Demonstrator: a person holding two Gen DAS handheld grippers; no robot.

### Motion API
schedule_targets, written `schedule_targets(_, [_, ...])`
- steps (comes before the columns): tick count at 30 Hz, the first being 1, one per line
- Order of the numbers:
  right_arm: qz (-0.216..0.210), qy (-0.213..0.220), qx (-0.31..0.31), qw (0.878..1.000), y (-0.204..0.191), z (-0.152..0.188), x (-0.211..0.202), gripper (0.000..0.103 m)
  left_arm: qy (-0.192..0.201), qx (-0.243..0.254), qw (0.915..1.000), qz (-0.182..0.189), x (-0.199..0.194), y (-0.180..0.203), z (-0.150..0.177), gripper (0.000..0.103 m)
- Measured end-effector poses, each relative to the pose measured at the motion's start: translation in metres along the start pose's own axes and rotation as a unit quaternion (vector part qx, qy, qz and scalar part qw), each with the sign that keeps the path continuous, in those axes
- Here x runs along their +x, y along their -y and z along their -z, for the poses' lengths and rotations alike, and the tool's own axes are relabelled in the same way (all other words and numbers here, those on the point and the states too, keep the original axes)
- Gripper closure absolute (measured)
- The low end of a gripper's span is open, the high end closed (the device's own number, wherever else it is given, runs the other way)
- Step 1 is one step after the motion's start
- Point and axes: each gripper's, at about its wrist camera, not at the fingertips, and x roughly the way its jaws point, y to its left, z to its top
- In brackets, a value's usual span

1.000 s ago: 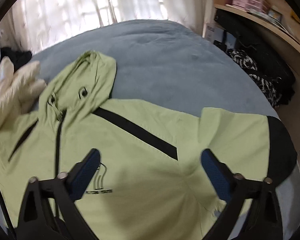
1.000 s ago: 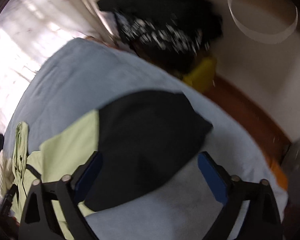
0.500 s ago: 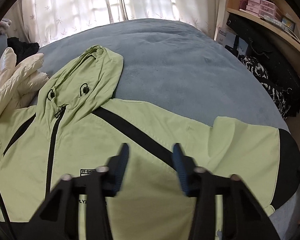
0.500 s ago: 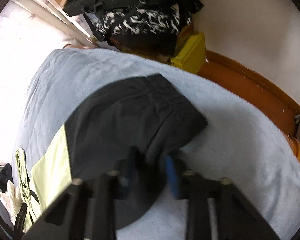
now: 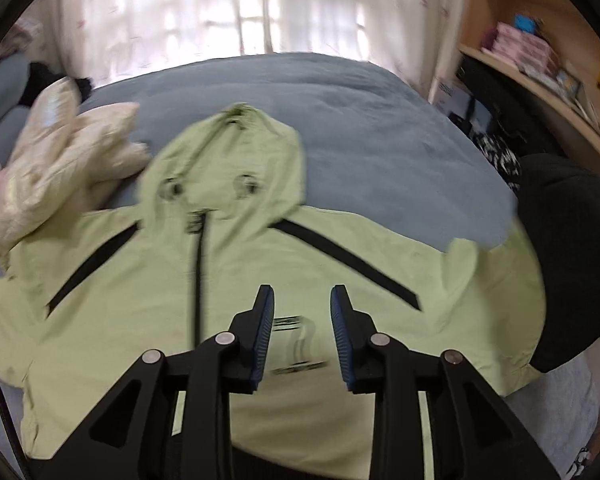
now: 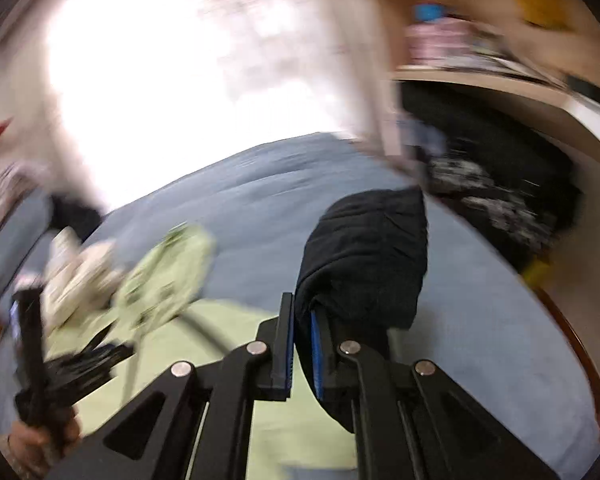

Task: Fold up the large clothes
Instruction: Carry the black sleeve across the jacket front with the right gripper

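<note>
Right tool clamped nearly shut on the black cuff end of the sleeve, lifted clear of the grey-blue bed cover. Left tool narrowly parted and opening, hovering over the chest print of the pale green hooded zip jacket, nothing between its pads. Jacket spread flat, front up, hood toward the curtained window. Shown only in the left view: cream padded garment beside the hood. Shown only in the right view: a hand gripping the other tool's handle.
</note>
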Motion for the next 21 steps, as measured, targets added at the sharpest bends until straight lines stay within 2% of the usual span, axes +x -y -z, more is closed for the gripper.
schedule_targets(2, [-0.029,-0.025,-0.036,0.999,-0.046,0.018,0.017,0.096,0.008,-0.013,0.9999,-0.001,-0.010,-0.027,0.005,0.076])
schedule_targets(5, [-0.044,-0.081,-0.073,0.993,-0.088,0.053,0.055,0.096,0.003,-0.015,0.9998,-0.012,-0.012,-0.056,0.017,0.076])
schedule_targets(10, [-0.055,-0.213,-0.070,0.973,-0.114,0.127,0.107,0.093,-0.034,-0.037,0.9987,0.005,0.004,-0.095,0.042,0.076])
schedule_targets(11, [-0.061,-0.237,-0.059,0.968,-0.111,0.138,0.113,0.090,-0.042,-0.043,0.9981,0.010,0.008,-0.102,0.048,0.075])
schedule_targets(12, [-0.063,-0.247,-0.054,0.965,-0.116,0.146,0.112,0.084,-0.049,-0.048,0.9976,0.015,0.011,-0.105,0.051,0.075])
schedule_targets(13, [-0.065,-0.257,-0.047,0.963,-0.115,0.151,0.112,0.078,-0.054,-0.051,0.9971,0.019,0.014,-0.106,0.055,0.074])
schedule_targets(15, [-0.059,-0.255,-0.041,0.964,-0.112,0.154,0.106,0.054,-0.061,-0.059,0.9960,0.029,0.019,-0.107,0.061,0.072])
schedule_targets(19, [-0.070,-0.219,-0.041,0.972,-0.105,0.146,0.087,0.052,-0.057,-0.062,0.9951,0.052,0.022,-0.102,0.071,0.070])
schedule_targets(21, [-0.077,-0.199,-0.046,0.976,-0.103,0.140,0.073,0.052,-0.059,-0.063,0.9939,0.069,0.021,-0.095,0.075,0.066])
